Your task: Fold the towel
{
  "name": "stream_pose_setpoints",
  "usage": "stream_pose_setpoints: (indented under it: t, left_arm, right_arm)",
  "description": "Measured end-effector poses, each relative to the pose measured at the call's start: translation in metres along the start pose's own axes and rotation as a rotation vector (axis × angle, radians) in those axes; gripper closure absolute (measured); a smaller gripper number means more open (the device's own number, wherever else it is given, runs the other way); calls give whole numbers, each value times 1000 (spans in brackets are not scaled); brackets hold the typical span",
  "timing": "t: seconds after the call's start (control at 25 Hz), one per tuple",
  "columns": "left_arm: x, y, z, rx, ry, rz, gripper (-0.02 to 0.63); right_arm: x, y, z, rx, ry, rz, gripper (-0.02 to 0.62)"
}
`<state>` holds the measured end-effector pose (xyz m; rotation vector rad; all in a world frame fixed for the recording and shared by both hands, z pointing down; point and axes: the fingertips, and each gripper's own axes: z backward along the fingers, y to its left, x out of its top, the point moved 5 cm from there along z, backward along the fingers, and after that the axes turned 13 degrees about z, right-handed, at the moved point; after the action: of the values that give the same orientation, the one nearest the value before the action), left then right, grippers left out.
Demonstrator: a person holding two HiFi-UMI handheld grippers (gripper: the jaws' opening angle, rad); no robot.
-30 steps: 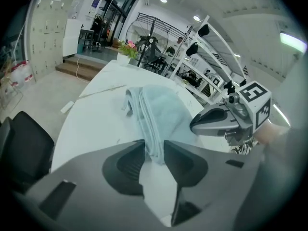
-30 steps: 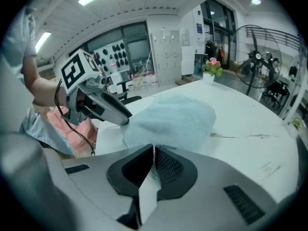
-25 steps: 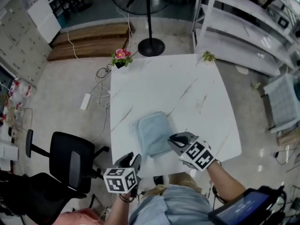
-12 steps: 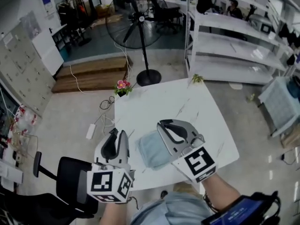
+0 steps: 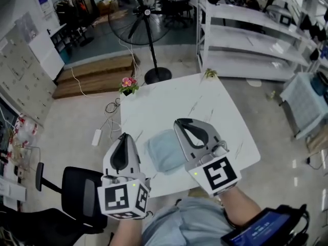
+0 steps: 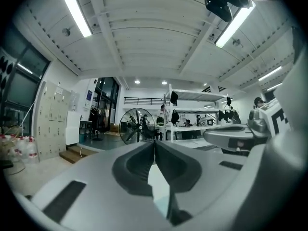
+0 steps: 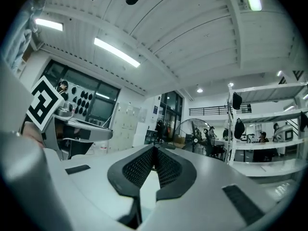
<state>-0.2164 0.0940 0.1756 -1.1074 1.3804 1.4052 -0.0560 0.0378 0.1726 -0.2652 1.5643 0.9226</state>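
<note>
A light blue towel [image 5: 165, 150] lies folded into a small rectangle near the front edge of the white marble table [image 5: 169, 99]. Both grippers are held up high above it and point level, away from the towel. In the head view my left gripper [image 5: 123, 137] hangs over the table's front left edge, and my right gripper [image 5: 180, 122] covers the towel's right side. In the left gripper view the left gripper [image 6: 154, 142] has its jaws closing until the tips meet, with nothing between them. The right gripper [image 7: 155, 148] likewise shows its pads pressed together and holds nothing.
A standing fan [image 5: 146, 14] and white shelves [image 5: 246, 29] stand beyond the table. A pink flower pot [image 5: 128, 83] and a small plant [image 5: 209, 74] sit at the far corners. A black office chair [image 5: 77, 196] stands at the left, a power strip [image 5: 96, 136] on the floor.
Both grippers rose from table height by the towel and tipped up from pointing down to level. The left jaws came together. The towel stayed flat on the table.
</note>
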Motion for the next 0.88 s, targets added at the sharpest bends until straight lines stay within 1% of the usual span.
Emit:
stream_pose_setpoints:
  t: [0.16, 0.4, 0.88]
  left_arm:
    - [-1, -1, 1, 14, 15, -6, 594]
    - [1, -6, 2, 8, 12, -18, 594]
    - [-6, -13, 3, 4, 31, -40, 594]
  right_arm:
    - [1, -2, 1, -1, -1, 6, 581]
    - [6, -4, 4, 3, -4, 27, 583]
    - [4, -5, 10, -8, -9, 7, 583]
